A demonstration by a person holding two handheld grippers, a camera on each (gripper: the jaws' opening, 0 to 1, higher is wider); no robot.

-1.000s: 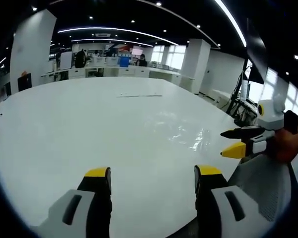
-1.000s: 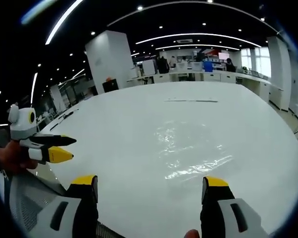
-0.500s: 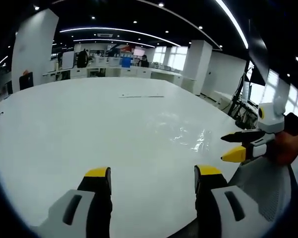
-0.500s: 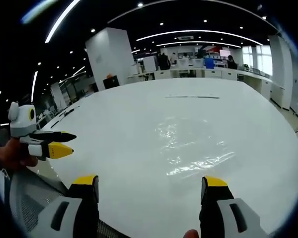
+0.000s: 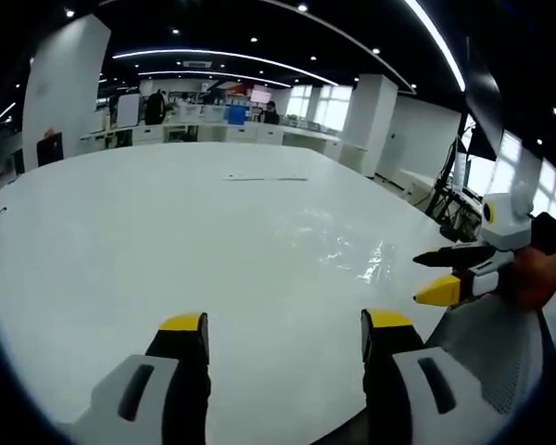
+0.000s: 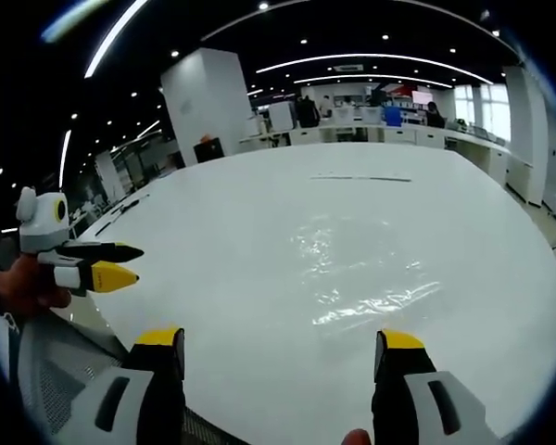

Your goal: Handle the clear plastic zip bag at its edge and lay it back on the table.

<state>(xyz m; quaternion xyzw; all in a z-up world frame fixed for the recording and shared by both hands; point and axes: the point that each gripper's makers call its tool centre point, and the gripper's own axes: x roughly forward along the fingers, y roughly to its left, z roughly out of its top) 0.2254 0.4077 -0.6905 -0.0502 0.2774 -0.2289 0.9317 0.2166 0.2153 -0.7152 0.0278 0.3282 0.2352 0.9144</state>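
While both yellow-tipped grippers hover at the near edge of the big white round table [image 5: 120,250], their jaws stand wide apart with nothing between them: the left gripper [image 5: 283,326] in its own view, the right gripper [image 6: 283,338] in its own. Just ahead of the right gripper, the clear plastic zip bag [image 6: 361,273] lies flat and wrinkled on the tabletop, touched by neither. Farther off, a thin dark strip [image 5: 264,179] rests on the table, with office desks [image 5: 213,130] beyond
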